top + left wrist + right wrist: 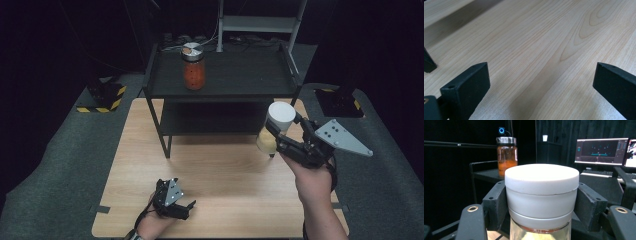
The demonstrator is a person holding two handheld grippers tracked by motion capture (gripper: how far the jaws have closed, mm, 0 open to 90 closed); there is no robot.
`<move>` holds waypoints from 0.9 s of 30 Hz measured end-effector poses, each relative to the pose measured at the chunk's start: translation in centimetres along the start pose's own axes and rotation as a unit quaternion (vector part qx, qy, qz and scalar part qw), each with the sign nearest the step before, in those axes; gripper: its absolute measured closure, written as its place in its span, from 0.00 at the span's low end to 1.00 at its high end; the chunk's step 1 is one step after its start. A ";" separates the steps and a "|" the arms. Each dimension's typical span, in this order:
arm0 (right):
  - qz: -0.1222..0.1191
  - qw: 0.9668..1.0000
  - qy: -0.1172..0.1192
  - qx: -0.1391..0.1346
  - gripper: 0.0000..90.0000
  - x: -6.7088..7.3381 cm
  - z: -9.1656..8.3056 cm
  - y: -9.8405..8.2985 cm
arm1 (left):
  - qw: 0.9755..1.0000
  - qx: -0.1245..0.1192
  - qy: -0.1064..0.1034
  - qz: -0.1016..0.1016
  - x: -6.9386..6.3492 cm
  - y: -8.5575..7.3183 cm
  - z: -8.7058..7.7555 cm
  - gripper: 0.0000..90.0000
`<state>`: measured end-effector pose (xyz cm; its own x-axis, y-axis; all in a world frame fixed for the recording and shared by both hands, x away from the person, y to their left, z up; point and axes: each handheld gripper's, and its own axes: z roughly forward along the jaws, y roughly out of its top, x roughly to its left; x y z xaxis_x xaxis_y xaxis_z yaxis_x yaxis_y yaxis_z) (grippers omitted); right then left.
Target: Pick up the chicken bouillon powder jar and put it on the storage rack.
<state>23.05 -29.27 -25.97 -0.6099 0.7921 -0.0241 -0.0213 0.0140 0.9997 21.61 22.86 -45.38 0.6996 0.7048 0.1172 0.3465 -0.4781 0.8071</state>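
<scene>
My right gripper (278, 134) is shut on a glass jar (274, 129) with a white lid and pale yellow contents, held in the air above the table's right side, in front of the black shelf. In the right gripper view the jar's white lid (541, 187) sits between the two black jaws, which press on its sides. A second jar (193, 66) with orange contents and a metal lid stands on the shelf's top level; it also appears as the orange jar (506, 155) beyond the lid. My left gripper (180, 206) rests low near the table's front edge, open, with only bare wood (536, 65) between its jaws.
A black two-level shelf (222, 80) stands at the far end of the wooden table (210, 165). Grey carpet lies around the table. Monitors (600, 151) glow on a desk in the dark background. A white step frame (260, 22) stands behind the shelf.
</scene>
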 end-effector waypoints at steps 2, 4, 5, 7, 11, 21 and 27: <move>-0.002 1.000 -0.003 -0.002 0.37 -0.1 0.5 0.6 | 1.000 -0.001 0.000 0.000 0.0 0.0 0.0 0.02; 0.000 1.000 -0.004 -0.004 0.37 -0.2 1.0 1.2 | 1.000 -0.001 -0.001 0.001 0.0 0.0 0.0 0.02; 0.000 1.000 -0.004 -0.004 0.37 -0.2 1.0 1.2 | 1.000 -0.001 -0.001 0.002 0.0 0.0 0.0 0.02; 0.004 1.000 -0.006 -0.008 0.37 -0.4 1.4 1.6 | 1.000 0.000 -0.001 0.002 0.0 0.0 0.0 0.02; 0.003 1.000 -0.011 -0.011 0.37 -0.4 2.4 2.5 | 1.000 -0.001 -0.003 0.003 0.1 0.0 0.0 0.01; 0.004 1.000 -0.021 -0.018 0.37 -0.5 4.5 4.3 | 1.000 -0.005 -0.009 -0.001 0.4 -0.2 -0.1 0.01; -0.004 0.999 -0.024 -0.022 0.37 -0.3 5.5 5.0 | 1.000 -0.006 -0.011 -0.005 0.5 -0.2 -0.1 0.01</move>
<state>27.47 -26.06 -20.92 -0.5705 0.8208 -0.0300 -0.0607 -0.0057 0.9981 21.81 23.34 -45.45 0.7097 0.6977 0.0974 0.3462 -0.4658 0.8144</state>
